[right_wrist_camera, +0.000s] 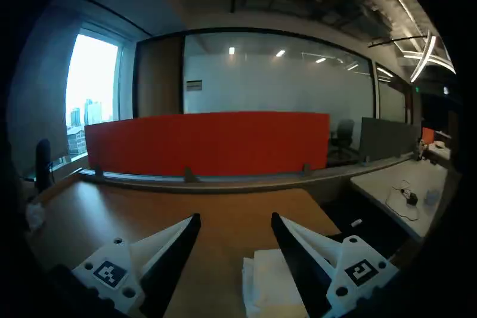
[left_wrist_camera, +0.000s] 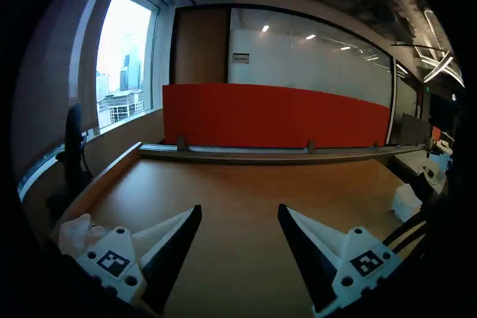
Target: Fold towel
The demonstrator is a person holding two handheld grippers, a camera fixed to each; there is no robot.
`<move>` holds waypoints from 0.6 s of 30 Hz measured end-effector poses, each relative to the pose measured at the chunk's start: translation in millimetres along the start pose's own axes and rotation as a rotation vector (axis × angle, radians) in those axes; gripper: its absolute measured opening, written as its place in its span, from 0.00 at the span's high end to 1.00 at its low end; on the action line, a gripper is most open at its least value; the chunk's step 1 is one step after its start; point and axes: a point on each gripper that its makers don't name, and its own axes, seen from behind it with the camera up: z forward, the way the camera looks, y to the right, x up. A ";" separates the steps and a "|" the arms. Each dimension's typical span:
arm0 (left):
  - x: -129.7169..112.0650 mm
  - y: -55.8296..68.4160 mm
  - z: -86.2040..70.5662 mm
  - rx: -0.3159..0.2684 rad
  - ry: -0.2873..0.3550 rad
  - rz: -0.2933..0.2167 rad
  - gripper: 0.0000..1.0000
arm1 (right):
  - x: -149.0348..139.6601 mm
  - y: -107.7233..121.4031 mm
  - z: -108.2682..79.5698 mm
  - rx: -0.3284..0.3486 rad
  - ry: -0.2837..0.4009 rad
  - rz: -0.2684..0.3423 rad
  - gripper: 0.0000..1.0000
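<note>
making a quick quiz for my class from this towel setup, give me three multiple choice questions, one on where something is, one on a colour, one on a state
1. Where does the white towel lie in the right gripper view?
A. on the wooden desk, close by the right tool
B. on the floor
C. on the windowsill

2. What colour is the partition behind the desk?
A. blue
B. red
C. green

3. How does the left tool stand?
A. shut on the towel
B. open, nothing between its fingers
C. shut on nothing

Answers:
1 A, the towel lies flat on the desk by the tool's finger.
2 B, the panel is plainly red in both views.
3 B, a wide gap of bare desk shows between its fingers.
</note>
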 end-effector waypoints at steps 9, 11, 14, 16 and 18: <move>27.0 -5.3 9.4 -0.006 0.071 0.001 0.05 | 21.7 -44.0 0.9 0.035 0.047 -0.007 0.09; 31.2 -4.8 10.9 -0.009 0.083 0.001 0.05 | 25.8 -56.9 1.1 0.045 0.054 -0.007 0.08; 35.8 -4.3 12.8 -0.015 0.095 -0.001 0.05 | 31.2 -75.4 1.3 0.058 0.064 -0.007 0.09; 38.0 -4.4 13.7 -0.018 0.101 -0.003 0.05 | 33.5 -85.8 2.0 0.064 0.069 -0.009 0.09; 40.0 -5.0 14.4 -0.020 0.108 -0.005 0.05 | 34.9 -95.5 3.4 0.067 0.073 -0.013 0.08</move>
